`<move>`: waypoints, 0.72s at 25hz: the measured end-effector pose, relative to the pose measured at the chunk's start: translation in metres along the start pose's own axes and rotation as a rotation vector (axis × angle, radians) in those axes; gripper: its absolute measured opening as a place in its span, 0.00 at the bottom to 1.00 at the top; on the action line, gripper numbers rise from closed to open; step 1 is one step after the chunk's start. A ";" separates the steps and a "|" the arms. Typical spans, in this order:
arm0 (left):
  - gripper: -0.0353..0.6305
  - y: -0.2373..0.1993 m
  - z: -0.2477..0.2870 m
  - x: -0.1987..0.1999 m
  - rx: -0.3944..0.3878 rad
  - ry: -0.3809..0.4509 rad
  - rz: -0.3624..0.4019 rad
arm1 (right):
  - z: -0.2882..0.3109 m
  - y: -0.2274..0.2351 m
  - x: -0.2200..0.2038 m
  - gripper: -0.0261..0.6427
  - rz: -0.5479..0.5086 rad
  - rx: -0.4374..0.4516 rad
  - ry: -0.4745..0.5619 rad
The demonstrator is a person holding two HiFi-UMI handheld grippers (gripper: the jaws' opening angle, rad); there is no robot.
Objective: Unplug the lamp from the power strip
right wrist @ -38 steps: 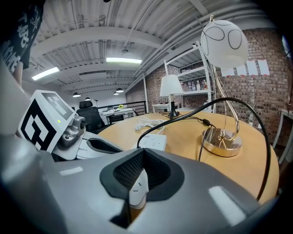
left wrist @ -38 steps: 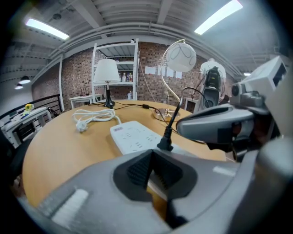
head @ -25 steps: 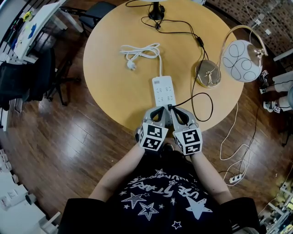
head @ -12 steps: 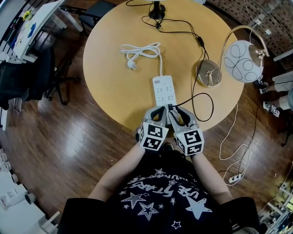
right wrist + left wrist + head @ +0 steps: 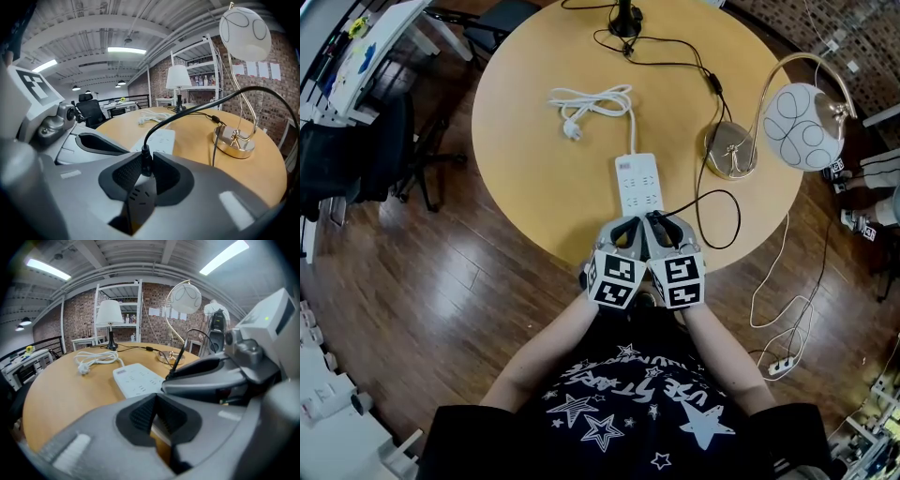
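Observation:
A white power strip lies on the round wooden table near its front edge. The lamp, with a gold base and a globe shade, stands to its right. A black cord runs from it to the black lamp plug at the strip's near end. My right gripper has its jaws closing, and the pads press on the plug and its cord neck, with the strip just ahead. My left gripper is shut, its tips at the strip's near end.
The strip's coiled white cord and plug lie at the back left of the table. A second lamp's black base stands at the far edge. Chairs stand at the left, and loose cables and a small strip lie on the floor at the right.
My right gripper has shifted left, close against the left one, and its jaws have narrowed around the plug. The left gripper and the power strip have stayed in place.

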State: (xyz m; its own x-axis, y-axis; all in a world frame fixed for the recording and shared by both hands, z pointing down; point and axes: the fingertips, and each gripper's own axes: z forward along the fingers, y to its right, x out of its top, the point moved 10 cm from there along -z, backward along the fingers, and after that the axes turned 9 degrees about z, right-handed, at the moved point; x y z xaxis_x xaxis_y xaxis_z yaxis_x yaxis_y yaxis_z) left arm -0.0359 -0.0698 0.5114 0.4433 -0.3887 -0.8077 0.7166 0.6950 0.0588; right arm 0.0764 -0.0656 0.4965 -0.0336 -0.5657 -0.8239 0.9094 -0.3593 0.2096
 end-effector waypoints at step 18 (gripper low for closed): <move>0.06 -0.003 0.000 0.000 -0.001 -0.010 -0.080 | -0.002 -0.005 0.006 0.13 0.005 -0.043 -0.034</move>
State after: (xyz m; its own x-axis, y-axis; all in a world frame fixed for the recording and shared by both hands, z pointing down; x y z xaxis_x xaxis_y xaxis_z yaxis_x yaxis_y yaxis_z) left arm -0.0383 -0.0719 0.5111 0.3897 -0.4490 -0.8040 0.7495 0.6620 -0.0064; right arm 0.0720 -0.0657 0.4899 -0.0428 -0.5923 -0.8046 0.9265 -0.3249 0.1899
